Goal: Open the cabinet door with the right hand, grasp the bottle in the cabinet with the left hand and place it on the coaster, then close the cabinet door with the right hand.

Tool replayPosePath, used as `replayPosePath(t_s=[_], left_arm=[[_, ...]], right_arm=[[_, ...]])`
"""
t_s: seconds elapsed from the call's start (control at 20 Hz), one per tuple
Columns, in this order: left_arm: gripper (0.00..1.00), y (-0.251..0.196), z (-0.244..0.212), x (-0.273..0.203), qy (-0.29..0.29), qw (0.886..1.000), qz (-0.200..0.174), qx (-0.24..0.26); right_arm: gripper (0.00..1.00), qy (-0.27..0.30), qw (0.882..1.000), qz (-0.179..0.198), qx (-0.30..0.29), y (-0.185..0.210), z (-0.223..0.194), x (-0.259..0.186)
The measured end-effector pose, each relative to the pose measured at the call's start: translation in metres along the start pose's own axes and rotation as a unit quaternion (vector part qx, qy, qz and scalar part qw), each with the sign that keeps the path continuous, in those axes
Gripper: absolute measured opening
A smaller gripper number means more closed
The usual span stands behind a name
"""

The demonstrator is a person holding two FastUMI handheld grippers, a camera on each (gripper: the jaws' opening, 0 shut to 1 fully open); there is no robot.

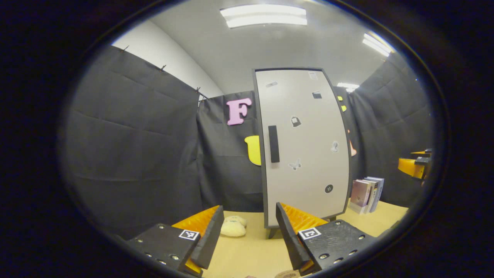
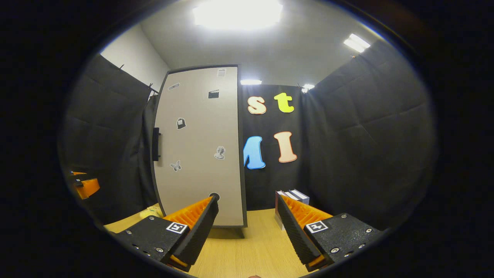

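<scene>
A tall pale cabinet stands on the wooden table with its door closed, a dark vertical handle near the door's left edge. In the right gripper view the same cabinet shows at centre left, its handle at the door's left side. My left gripper is open in front of the cabinet, well short of it. My right gripper is open too, aimed at the cabinet's right edge. Part of the right gripper shows at the far right of the left gripper view. A round coaster edge peeks at the bottom.
A cream plush toy lies on the table left of the cabinet's foot. Several books stand upright right of the cabinet, also seen as books in the right gripper view. Black cloth walls close in on all sides.
</scene>
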State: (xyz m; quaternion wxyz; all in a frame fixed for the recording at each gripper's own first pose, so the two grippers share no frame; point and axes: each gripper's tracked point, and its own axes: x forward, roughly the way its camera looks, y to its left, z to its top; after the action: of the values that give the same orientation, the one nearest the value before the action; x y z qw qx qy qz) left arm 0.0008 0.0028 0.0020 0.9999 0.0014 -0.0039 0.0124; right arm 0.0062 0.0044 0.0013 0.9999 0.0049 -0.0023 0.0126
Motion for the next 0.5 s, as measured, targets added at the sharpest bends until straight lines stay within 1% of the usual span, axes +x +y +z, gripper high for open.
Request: replayPosePath(t_s=[0.25, 0.5], left_arm=[[0.77, 0.01, 0.001, -0.006, -0.001, 1.0, 0.01, 0.001], [0.77, 0.032, 0.0, -0.016, -0.001, 1.0, 0.03, 0.007]], right_arm=[[0.95, 0.0, 1.0, 0.008, 0.004, 0.01, 0.003, 0.009], [0.95, -0.01, 0.999, 0.031, 0.002, 0.04, 0.02, 0.032]])
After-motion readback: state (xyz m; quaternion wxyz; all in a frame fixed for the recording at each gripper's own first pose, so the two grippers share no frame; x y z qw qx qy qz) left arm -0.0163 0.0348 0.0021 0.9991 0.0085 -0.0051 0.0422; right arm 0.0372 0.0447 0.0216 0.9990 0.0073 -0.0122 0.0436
